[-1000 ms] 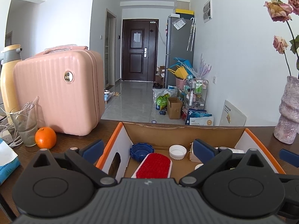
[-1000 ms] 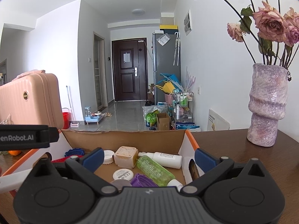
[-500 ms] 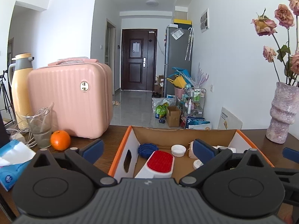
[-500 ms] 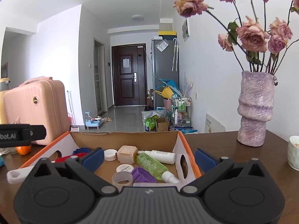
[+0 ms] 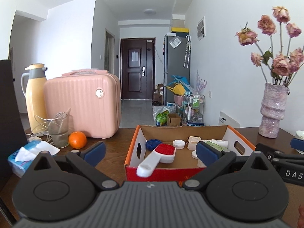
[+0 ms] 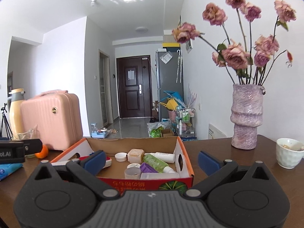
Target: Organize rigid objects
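White walls [image 5: 224, 60], white ceiling with round lamp [image 5: 149, 11] at 12 o'clock; dark door [image 5: 137, 67] at corridor end, grey tiled floor [image 5: 136, 114]; tall grey fridge [image 5: 176, 64] at 1 o'clock; brown wooden table [image 6: 214, 152] at 6 o'clock; bright daylight

green bottle [image 5: 216, 146]: mostly hidden behind the left hand-held gripper's finger | brush [image 6: 108, 161]: largely covered by the right one's finger | box print [image 6: 131, 184]: unreadable | bowl [image 5: 300, 134]: cut by edge

Box [image 5: 190, 129] mid-table [image 5: 114, 155]; suitcase [image 5: 83, 104], orange [image 5: 77, 139] left; vase [image 6: 246, 117] right
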### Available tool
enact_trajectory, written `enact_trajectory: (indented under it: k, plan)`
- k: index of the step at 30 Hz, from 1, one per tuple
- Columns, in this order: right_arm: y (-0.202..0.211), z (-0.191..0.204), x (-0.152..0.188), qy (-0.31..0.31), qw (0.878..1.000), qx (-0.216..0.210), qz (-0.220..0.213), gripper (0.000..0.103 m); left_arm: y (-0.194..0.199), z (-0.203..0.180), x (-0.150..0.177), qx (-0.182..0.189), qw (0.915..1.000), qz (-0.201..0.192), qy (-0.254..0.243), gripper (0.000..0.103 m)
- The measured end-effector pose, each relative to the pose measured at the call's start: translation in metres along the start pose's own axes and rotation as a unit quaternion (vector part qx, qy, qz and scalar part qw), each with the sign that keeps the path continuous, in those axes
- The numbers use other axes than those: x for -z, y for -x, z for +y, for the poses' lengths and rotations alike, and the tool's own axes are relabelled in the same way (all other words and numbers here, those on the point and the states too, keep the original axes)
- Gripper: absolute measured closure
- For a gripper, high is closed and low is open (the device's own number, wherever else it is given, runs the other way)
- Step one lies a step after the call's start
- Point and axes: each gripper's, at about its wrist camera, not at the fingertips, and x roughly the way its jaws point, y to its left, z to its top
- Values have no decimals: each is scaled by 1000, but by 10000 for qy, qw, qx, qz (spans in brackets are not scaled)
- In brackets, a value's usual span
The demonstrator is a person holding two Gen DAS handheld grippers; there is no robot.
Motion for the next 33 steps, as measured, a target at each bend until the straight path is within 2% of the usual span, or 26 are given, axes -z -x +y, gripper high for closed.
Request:
enact_trajectory:
  k: [9,14,23,33]
  plan:
    - [84,7,11,183,9992,-209,-291,0,80,8,15,154,9995,-263,-69,0]
    - [122,10,24,231,9990,-268,-257,0,115,13,30,247,9992,-287,-84,0]
    - [169,11,46,207,9994,-255,-120,0,148,20,58,217,9997,-60,-93,0]
    - [191,11,58,115,9993,-349,30,0,172,22,72,260,9996,-19,-91,0]
